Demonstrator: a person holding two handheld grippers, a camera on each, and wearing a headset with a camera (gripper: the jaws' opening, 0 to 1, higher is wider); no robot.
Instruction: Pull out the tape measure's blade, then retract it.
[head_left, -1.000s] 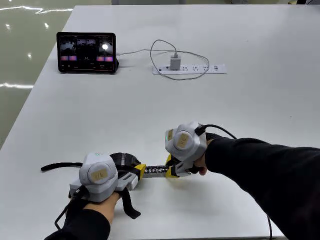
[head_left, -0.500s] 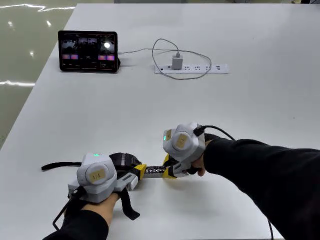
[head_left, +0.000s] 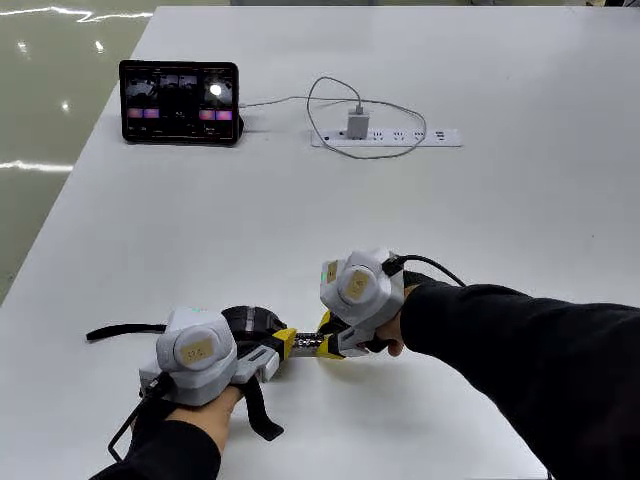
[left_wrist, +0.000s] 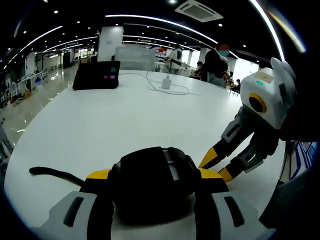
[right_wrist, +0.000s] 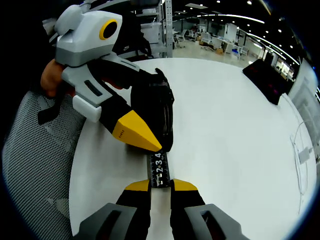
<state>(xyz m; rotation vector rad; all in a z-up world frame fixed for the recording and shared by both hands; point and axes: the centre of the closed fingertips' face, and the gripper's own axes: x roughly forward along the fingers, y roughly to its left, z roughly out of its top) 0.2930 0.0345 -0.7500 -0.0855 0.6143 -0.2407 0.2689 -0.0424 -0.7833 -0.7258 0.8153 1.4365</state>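
Observation:
A black tape measure (head_left: 250, 323) lies near the table's front edge with my left gripper (head_left: 262, 336) shut on its case. In the left gripper view the case (left_wrist: 152, 182) sits between my yellow-tipped jaws. A short stretch of the blade (head_left: 304, 342) runs right from the case to my right gripper (head_left: 326, 340). In the right gripper view the blade (right_wrist: 158, 167) shows the numbers 2, 3, 4, and my right gripper (right_wrist: 160, 186) is shut on its end. The case (right_wrist: 156, 107) lies just beyond, held by the left gripper's yellow fingertip (right_wrist: 135, 132).
A black strap (head_left: 122, 330) trails left from the tape measure. At the table's far side stand a tablet (head_left: 180, 102) and a white power strip (head_left: 385, 137) with a charger (head_left: 357, 125) and looped cable. The table's left edge (head_left: 60, 195) drops to a glossy floor.
My right gripper has moved left toward the case, and the exposed blade has grown shorter. The left gripper and case have stayed put.

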